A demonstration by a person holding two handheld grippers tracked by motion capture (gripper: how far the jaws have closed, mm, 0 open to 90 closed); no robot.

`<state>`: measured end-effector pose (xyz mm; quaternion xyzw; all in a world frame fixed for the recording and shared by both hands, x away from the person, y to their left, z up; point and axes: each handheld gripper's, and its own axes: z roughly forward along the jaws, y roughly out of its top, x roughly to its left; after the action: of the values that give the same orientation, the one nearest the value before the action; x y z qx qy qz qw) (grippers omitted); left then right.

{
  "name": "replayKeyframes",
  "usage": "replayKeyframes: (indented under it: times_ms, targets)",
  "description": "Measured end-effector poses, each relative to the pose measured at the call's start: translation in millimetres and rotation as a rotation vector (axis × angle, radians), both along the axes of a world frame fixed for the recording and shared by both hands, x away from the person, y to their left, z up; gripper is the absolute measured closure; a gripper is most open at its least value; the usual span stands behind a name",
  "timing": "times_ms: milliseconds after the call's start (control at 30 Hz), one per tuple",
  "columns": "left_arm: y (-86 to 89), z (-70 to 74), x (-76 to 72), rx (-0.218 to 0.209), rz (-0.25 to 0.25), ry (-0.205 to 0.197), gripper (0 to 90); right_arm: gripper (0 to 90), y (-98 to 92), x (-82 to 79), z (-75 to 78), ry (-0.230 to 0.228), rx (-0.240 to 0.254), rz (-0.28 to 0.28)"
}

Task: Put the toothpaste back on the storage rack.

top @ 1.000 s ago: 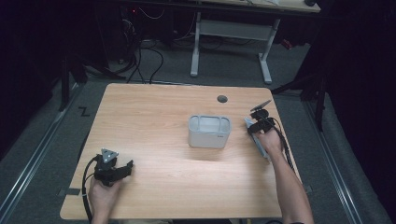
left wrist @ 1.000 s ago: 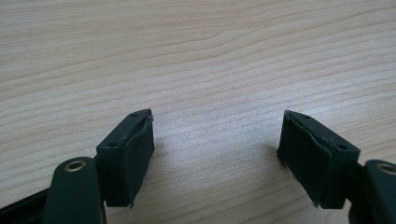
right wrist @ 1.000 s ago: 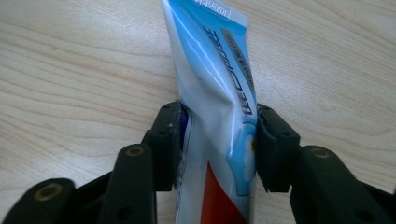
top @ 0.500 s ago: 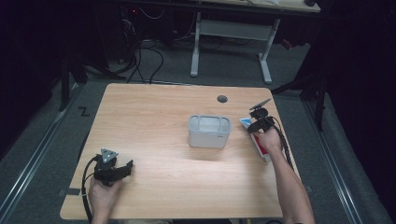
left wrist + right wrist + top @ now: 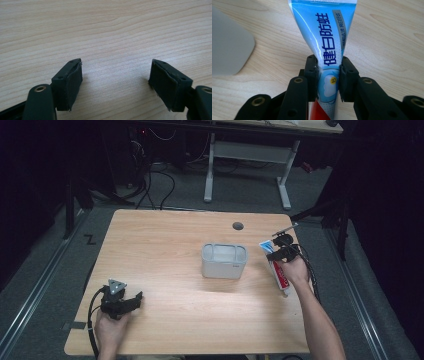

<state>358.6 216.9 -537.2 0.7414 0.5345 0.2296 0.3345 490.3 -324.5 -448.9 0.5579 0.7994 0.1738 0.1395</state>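
Right gripper view: our right gripper [image 5: 328, 75] pinches the toothpaste tube [image 5: 324, 37] mid-body, likely for lifting toward the bin [image 5: 224, 261]; left gripper [image 5: 116, 83] gapes idle.

One toothpaste tube [image 5: 329, 47], one grey bin [image 5: 224, 260], two tools [image 5: 121, 301] [image 5: 280, 251], one wooden table [image 5: 165, 240].

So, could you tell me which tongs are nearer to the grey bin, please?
The right tongs, just off the grey bin's right side, clamping the toothpaste tube. The left tongs sit far off, near the table's front-left corner.

"健白防蛀" on toothpaste tube [image 5: 329, 37]
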Motion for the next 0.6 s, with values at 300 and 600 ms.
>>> replayKeyframes:
  times_ms: [300,600]
  targets:
    - [-0.2,-0.1,0.0,-0.002,0.002,-0.001,26.9,73.7,3.4,-15.8,19.0,-0.061,0.047,0.058]
    - [-0.2,-0.1,0.0,-0.001,0.001,-0.001,26.8,73.6,5.2,-29.7,36.1,-0.114,0.109,0.095]
